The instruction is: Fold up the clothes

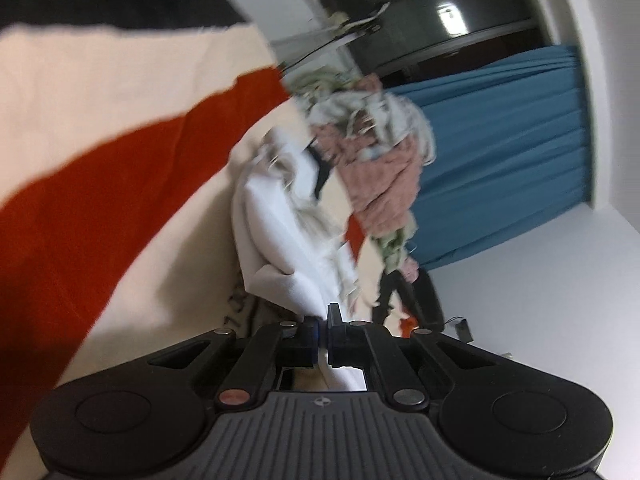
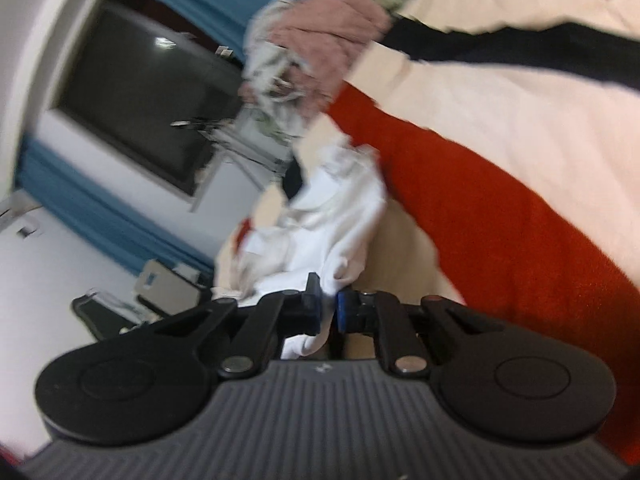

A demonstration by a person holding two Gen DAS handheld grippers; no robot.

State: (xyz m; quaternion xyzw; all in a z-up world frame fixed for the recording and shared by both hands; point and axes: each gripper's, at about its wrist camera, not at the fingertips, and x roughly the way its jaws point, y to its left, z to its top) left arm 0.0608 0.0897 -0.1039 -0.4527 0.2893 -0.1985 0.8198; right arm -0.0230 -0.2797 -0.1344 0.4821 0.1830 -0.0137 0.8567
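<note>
Between both sets of tongs hangs a white garment point(image 1: 280, 232), lifted and crumpled, its cloth running into each pinch: my left gripper point(image 1: 323, 338) is clenched on one edge of it at 6 o'clock, my right gripper point(image 2: 329, 312) likewise clenched on another edge. Behind it at 1 o'clock sits a heap of clothes point(image 1: 380, 160), pink and grey. A red, cream and black striped blanket point(image 1: 100, 160) covers the surface from 9 to 11 o'clock. I judge the thin holds could slip if I pull the edges apart sharply, and trailing cloth could snag the heap. Both views are blurred. Open room looks best over the blanket; blue curtains point(image 1: 500, 140) bound the far side.
</note>
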